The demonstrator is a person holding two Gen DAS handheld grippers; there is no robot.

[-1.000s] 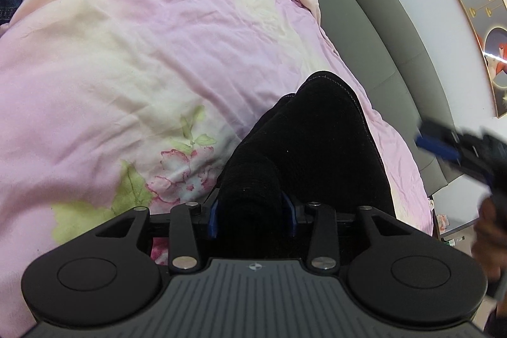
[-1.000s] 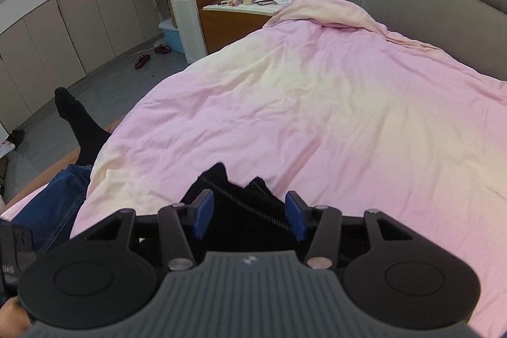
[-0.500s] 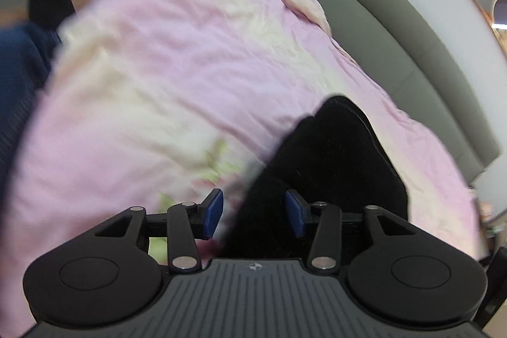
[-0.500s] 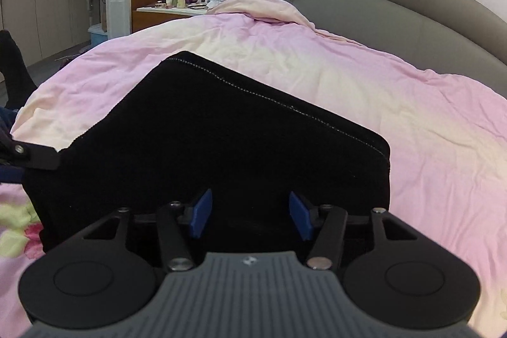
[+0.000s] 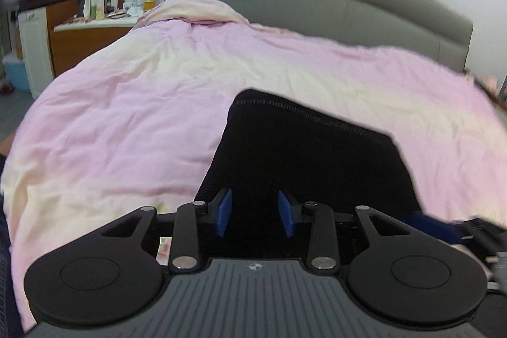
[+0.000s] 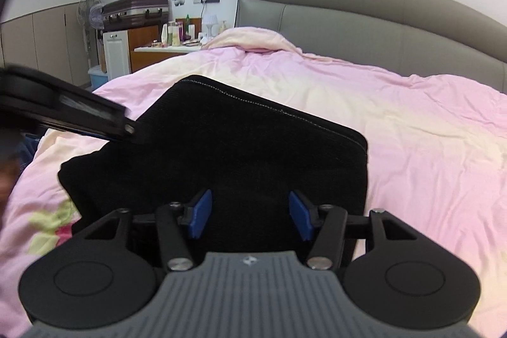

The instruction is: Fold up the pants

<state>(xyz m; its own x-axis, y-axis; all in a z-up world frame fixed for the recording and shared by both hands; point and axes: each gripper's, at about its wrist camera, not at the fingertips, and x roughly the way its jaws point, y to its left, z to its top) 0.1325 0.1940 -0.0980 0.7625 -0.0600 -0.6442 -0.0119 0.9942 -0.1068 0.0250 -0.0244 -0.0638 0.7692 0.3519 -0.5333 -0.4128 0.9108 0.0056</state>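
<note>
The black pants lie flat as a folded slab on the pink duvet, stitched hem at the far side. My left gripper hovers over their near left edge. Its jaws are closing, a gap still shows between the blue pads, and black cloth lies under them without being pinched. My right gripper stands open over the near edge of the pants, pads wide apart and touching nothing. The left tool's black frame juts in from the left of the right wrist view, over the pants' left corner.
The pink and cream duvet covers the whole bed, with a grey padded headboard behind. A bedside table with bottles, a suitcase and a blue bin stand at the far left.
The pants, bunched in the left jaws a second ago, now lie flat on the duvet. The left gripper let go, rolled level and rose. The right gripper came down over the pants.
</note>
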